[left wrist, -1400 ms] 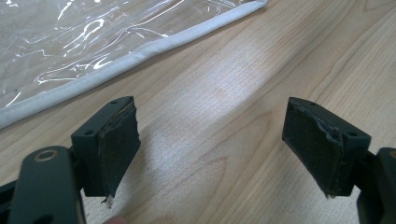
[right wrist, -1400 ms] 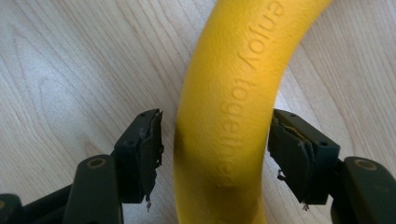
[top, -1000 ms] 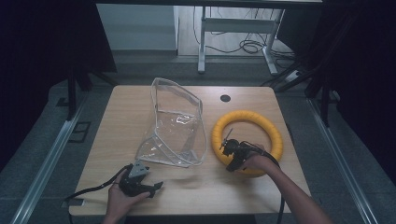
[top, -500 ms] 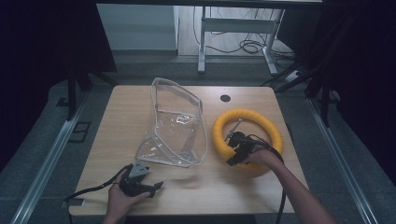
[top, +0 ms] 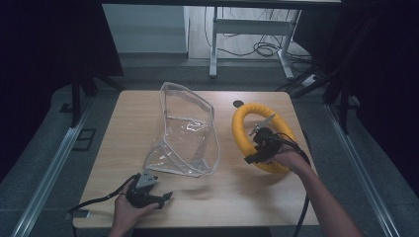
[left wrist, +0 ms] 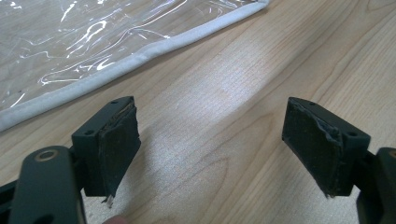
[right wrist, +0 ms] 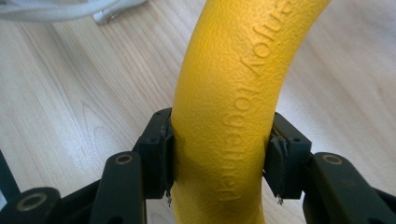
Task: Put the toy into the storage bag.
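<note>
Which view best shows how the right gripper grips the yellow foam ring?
The right gripper view: the right gripper has both pads pressed against the yellow foam ring, beside its embossed lettering. The high view shows the whole ring lying on the wooden table, but the contact is too small to judge. The left gripper view faces bare tabletop instead.

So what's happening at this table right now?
A person works at a wooden table with a gripper in each hand. The right gripper has its jaws shut on the tube of a yellow ring, at the ring's near side in the high view. The left gripper is open over bare wood near the table's front edge, close to the white-trimmed edge of a clear plastic bag, not touching it.
</note>
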A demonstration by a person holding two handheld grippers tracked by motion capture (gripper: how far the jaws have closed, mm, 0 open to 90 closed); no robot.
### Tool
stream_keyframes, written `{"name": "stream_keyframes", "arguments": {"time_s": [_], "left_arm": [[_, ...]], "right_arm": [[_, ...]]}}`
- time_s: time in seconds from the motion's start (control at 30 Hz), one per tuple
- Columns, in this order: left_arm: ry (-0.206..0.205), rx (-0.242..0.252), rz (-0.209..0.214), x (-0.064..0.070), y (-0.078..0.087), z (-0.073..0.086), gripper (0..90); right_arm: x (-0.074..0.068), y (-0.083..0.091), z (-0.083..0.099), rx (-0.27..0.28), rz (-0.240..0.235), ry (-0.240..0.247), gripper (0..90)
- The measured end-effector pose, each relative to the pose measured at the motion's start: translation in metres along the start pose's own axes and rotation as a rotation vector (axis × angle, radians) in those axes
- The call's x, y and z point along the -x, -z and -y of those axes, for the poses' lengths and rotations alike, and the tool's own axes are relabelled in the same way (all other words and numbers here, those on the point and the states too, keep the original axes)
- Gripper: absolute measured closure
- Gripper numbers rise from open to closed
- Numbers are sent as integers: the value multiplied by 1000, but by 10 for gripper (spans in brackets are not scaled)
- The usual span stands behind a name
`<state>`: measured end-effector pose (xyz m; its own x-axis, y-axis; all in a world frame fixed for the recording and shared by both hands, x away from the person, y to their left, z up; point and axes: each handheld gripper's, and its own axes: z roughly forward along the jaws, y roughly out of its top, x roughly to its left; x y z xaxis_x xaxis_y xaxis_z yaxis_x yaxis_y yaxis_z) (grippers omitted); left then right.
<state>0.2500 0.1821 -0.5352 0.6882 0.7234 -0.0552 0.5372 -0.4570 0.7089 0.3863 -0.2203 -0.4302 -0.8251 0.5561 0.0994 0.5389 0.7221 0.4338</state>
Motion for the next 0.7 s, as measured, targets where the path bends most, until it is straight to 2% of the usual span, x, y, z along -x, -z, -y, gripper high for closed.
{"name": "stream_keyframes", "arguments": {"time_s": [0.13,0.47,0.6,0.63,0.7], "left_arm": [[0,0,0,0,0,0,188],[-2,0,-2,0,0,0,188],[-2,0,-3,0,1,0,188],[-2,0,-3,0,1,0,188],[-4,-1,-3,0,0,0,188]], "right_arm": [[2,9,-3,30,19,0,501],[3,26,-7,114,22,-3,500],[2,37,-8,185,23,-11,500],[2,37,-8,185,23,-11,500],[1,45,-10,240,21,-7,500]]}}
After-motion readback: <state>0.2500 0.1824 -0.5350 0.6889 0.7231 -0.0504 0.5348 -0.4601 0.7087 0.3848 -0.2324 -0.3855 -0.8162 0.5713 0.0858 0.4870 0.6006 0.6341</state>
